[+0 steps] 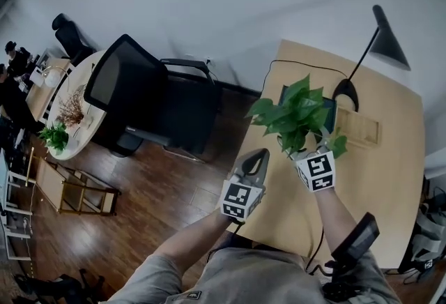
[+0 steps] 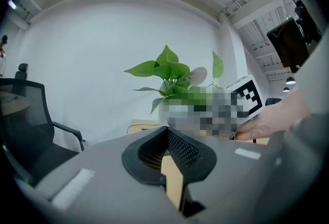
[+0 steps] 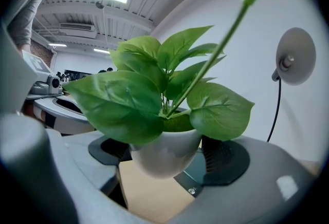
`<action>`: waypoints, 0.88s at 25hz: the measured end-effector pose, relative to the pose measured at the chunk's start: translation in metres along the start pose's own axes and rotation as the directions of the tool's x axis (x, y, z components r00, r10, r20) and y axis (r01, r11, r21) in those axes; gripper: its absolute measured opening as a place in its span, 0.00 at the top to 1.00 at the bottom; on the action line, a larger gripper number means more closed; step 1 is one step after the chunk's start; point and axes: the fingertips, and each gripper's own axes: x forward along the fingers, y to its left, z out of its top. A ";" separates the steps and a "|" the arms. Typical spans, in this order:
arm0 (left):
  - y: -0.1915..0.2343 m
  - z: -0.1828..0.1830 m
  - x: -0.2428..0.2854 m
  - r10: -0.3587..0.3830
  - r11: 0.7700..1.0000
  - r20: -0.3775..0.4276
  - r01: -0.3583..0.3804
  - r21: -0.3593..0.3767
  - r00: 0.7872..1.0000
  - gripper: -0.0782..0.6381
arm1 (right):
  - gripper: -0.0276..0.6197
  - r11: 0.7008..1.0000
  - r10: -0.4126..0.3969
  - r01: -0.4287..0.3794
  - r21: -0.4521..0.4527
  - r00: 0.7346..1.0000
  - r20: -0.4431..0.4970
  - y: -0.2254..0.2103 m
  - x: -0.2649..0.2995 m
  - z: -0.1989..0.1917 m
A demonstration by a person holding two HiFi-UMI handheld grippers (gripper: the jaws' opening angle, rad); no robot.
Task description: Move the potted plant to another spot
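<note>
The potted plant (image 1: 296,114) has broad green leaves and a small white pot (image 3: 164,153). It is over the middle of the light wooden table (image 1: 376,184). My right gripper (image 1: 306,153) is shut on the pot, one pad on each side, and the leaves (image 3: 139,94) fill most of the right gripper view. The pot's rounded bottom seems to hang just above the tabletop. My left gripper (image 1: 256,156) is shut with nothing in it, at the table's left edge. From the left gripper (image 2: 167,133), the plant (image 2: 172,71) shows ahead to the right.
A black desk lamp (image 1: 380,38) stands behind the plant with its base (image 1: 346,93) and cord on the table. A dark tablet-like slab (image 1: 329,113) lies under the leaves. A black office chair (image 1: 150,100) stands left of the table on the wood floor.
</note>
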 end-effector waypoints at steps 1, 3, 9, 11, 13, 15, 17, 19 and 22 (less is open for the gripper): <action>0.008 -0.002 0.001 -0.014 1.000 -0.015 0.014 -0.001 1.000 0.90 | 0.26 1.000 -0.006 0.006 0.005 1.000 -0.008 0.004 0.008 -0.002; 0.022 -0.007 0.001 -0.036 0.999 -0.044 0.036 -0.008 0.998 0.90 | 0.26 1.000 -0.014 0.014 0.005 1.000 -0.023 0.013 0.024 -0.006; 0.055 -0.028 0.003 -0.072 0.997 -0.087 0.071 -0.013 0.994 0.90 | 0.26 0.999 -0.030 0.033 0.033 0.997 -0.071 0.032 0.063 -0.035; 0.066 -0.036 0.005 -0.074 0.997 -0.093 0.073 -0.016 0.993 0.90 | 0.26 0.998 -0.032 0.036 0.043 0.996 -0.087 0.036 0.074 -0.048; 0.074 -0.045 0.006 -0.079 0.997 -0.114 0.077 -0.023 0.990 0.90 | 0.26 0.998 -0.032 0.037 0.051 0.995 -0.090 0.039 0.084 -0.059; 0.079 -0.055 0.006 -0.086 0.996 -0.136 0.082 -0.032 0.987 0.90 | 0.26 0.997 -0.033 0.039 0.063 0.994 -0.100 0.042 0.091 -0.071; 0.084 -0.062 0.005 -0.088 0.996 -0.145 0.084 -0.033 0.986 0.90 | 0.26 0.996 -0.033 0.043 0.080 0.992 -0.124 0.047 0.097 -0.086; 0.087 -0.068 0.005 -0.091 0.996 -0.151 0.087 -0.032 0.984 0.90 | 0.26 0.995 -0.032 0.046 0.092 0.989 -0.147 0.050 0.101 -0.099; 0.090 -0.074 0.010 -0.095 0.995 -0.147 0.091 -0.034 0.985 0.90 | 0.26 0.994 -0.033 0.049 0.100 0.986 -0.162 0.049 0.110 -0.114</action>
